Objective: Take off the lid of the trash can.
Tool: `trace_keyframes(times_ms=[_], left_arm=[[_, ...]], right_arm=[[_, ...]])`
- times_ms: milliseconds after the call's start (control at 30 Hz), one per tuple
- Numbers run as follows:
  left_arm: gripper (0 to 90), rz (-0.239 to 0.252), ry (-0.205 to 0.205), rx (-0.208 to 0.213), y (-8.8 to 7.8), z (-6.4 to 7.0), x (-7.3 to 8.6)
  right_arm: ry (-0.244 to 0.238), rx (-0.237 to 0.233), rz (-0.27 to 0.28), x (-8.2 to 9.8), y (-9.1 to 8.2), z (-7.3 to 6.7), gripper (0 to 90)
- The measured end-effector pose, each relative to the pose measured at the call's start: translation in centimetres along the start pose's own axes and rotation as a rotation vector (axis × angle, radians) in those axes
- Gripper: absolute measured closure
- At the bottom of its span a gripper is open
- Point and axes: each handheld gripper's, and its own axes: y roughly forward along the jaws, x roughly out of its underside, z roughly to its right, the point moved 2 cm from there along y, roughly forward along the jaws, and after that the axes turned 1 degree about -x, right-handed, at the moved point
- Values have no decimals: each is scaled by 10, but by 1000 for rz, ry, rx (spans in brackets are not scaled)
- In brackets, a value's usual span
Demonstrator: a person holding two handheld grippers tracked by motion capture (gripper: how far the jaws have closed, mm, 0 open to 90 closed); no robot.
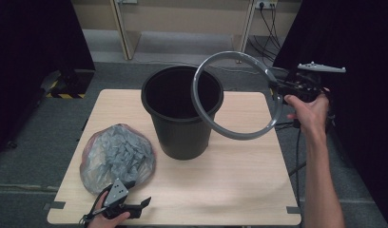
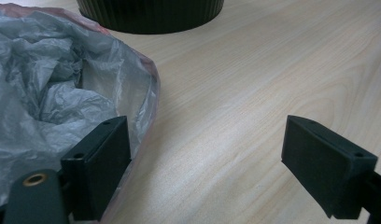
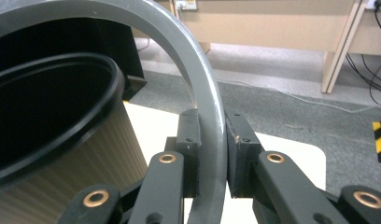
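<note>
Fingers clamping grey ring, tilted above black bin

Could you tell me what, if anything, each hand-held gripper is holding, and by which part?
The right hand-held gripper clamps the grey ring across its band at one edge. The left hand-held gripper is open and holds nothing.

in the right gripper view the grey ring runs off the top and left edges and its lower arc drops out past the bottom, while the black bin is cut at the left (its base out of frame). in the left gripper view the crumpled plastic bag leaves at the left edge, and the bin's interior in the high view is too dark to read.
</note>
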Motion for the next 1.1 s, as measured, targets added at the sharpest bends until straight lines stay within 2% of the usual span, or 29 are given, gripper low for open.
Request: trace_keyframes(times_ms=[300, 467, 667, 900, 933, 1100], left_arm=[[149, -6, -3, -7, 1, -1, 1], [149, -6, -5, -8, 2, -2, 1], [149, -10, -5, -12, 2, -3, 2], [149, -14, -6, -13, 3, -3, 2], [149, -13, -7, -11, 3, -3, 2], [149, -12, -8, -12, 2, -4, 2]], right_arm=[[10, 10, -14, 32, -30, 21, 778], [16, 25, -34, 51, -42, 33, 778], [44, 53, -59, 74, -52, 48, 778], [65, 85, -80, 89, -50, 62, 778], [67, 107, -92, 95, -47, 66, 778], [81, 145, -126, 110, -35, 76, 778]])
